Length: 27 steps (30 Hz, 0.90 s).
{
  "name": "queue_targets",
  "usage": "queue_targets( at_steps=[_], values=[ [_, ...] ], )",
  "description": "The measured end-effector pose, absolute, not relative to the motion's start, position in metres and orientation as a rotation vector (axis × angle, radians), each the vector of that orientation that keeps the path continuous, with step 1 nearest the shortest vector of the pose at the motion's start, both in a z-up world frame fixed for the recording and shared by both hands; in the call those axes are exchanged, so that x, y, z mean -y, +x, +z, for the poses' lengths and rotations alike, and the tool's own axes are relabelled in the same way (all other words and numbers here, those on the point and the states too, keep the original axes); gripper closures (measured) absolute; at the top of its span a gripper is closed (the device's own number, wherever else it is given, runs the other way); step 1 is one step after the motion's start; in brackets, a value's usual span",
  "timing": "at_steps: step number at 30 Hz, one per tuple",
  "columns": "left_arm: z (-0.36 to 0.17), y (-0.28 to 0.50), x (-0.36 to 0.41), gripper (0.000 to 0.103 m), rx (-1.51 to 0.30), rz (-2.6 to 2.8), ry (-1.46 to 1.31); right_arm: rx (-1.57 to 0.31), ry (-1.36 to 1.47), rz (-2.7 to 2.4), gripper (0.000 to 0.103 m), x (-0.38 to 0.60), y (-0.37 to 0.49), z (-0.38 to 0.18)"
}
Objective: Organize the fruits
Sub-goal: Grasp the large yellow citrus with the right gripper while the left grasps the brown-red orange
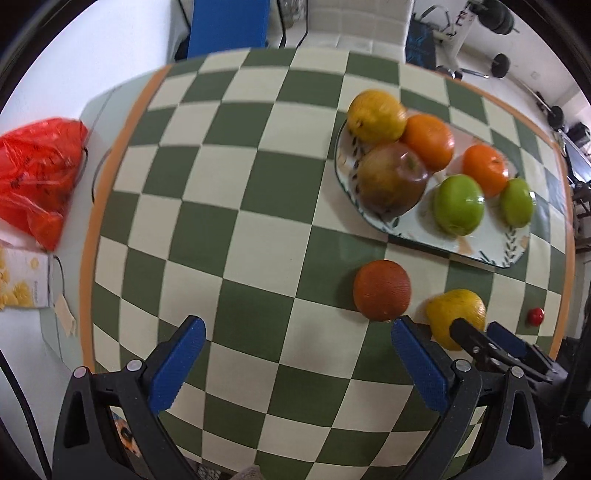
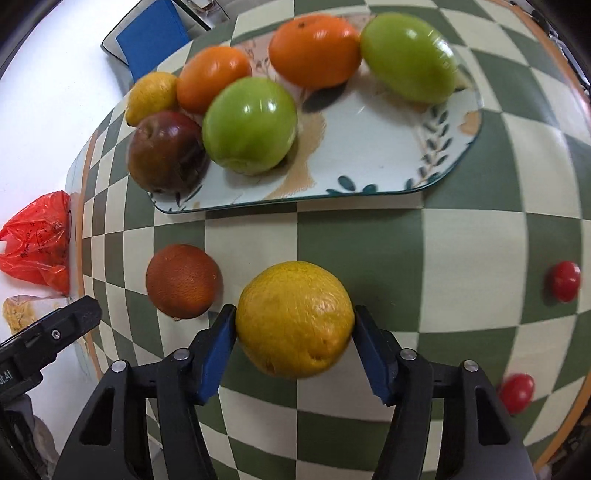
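Domestic room, doubling as home gym; green-and-cream checked cloth (image 1: pixel 258 206) over tabletop; patterned serving plate (image 1: pixel 480 247) of fruit; red plastic shopping bag (image 1: pixel 37 177) and snack packet (image 1: pixel 22 280) at left; weight bench and barbell plates (image 1: pixel 500 64) against far white wall; white padded chair (image 1: pixel 358 26) behind.

The yellow orange (image 2: pixel 295 319) has dimpled, matt peel; the dark reddish orange (image 2: pixel 182 281) to its left looks rough and dull. On the far glazed ceramic plate (image 2: pixel 388 147), the green apples (image 2: pixel 250 127) shine smooth and glossy. The gripper pads (image 2: pixel 218 354) are ridged blue plastic on matt black frames; a crinkled red plastic bag (image 2: pixel 38 242) lies far left
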State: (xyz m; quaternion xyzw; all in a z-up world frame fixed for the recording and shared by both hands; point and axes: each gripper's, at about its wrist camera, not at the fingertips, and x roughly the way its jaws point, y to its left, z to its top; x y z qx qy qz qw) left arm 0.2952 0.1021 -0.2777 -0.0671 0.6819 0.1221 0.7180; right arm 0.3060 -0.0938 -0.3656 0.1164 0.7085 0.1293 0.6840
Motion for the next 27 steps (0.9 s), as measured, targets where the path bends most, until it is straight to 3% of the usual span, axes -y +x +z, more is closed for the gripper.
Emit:
queue_targets(
  at_steps=[10,12,15,17,27],
  values=[
    [-0.34,0.322,-0.082,0.0,-1.658,0.159,-0.242,-1.596,0.218,0.236,0.038,0.128,0.28,-0.356],
    [-0.347,0.325,-0.073,0.005,-1.662,0.126,-0.231,-1.601,0.226,0.216,0.038,0.137,0.276,-0.355],
    [-0.355,0.329,-0.059,0.023,-1.668,0.089,-0.199,-1.616,0.236,0.184,0.038,0.146,0.27,-0.363],
    [-0.359,0.331,-0.05,0.051,-1.672,0.074,-0.18,-1.611,0.273,0.183,0.038,0.15,0.268,-0.366],
    [-0.358,0.309,-0.04,0.053,-1.639,0.071,-0.154,-1.59,0.352,0.22,0.038,0.158,0.27,-0.361]
  ],
)
